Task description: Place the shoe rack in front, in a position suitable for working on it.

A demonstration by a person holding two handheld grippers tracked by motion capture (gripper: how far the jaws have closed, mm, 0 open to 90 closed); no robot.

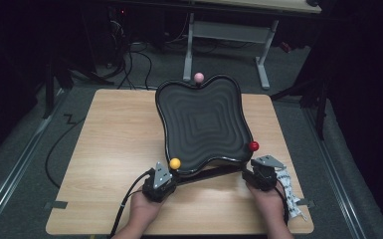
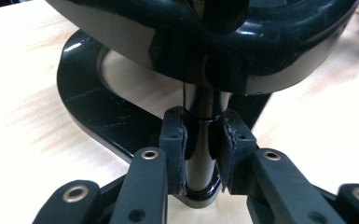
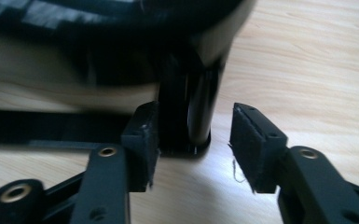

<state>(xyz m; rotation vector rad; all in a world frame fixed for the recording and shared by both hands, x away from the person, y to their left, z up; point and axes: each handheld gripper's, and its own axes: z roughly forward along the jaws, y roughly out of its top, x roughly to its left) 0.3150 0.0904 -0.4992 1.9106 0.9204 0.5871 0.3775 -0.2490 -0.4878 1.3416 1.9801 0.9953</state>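
Wooden tabletop [image 1: 119,149] bore glossy black wavy tray [image 1: 204,124]; left gripper [image 2: 204,156] clenched its near post [image 2: 200,158], right gripper [image 3: 193,144] gaped around the other post [image 3: 193,112]. Next: clamp right.

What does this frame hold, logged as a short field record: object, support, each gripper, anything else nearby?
object: black wavy tray on a black stand, tilted, with yellow, red and pink knobs at its edge
support: wooden table
left gripper: shut on the stand's near-left post, under the yellow knob
right gripper: open around the near-right post; one pad touches, the other is apart
nearby: white patterned cloth by the right hand
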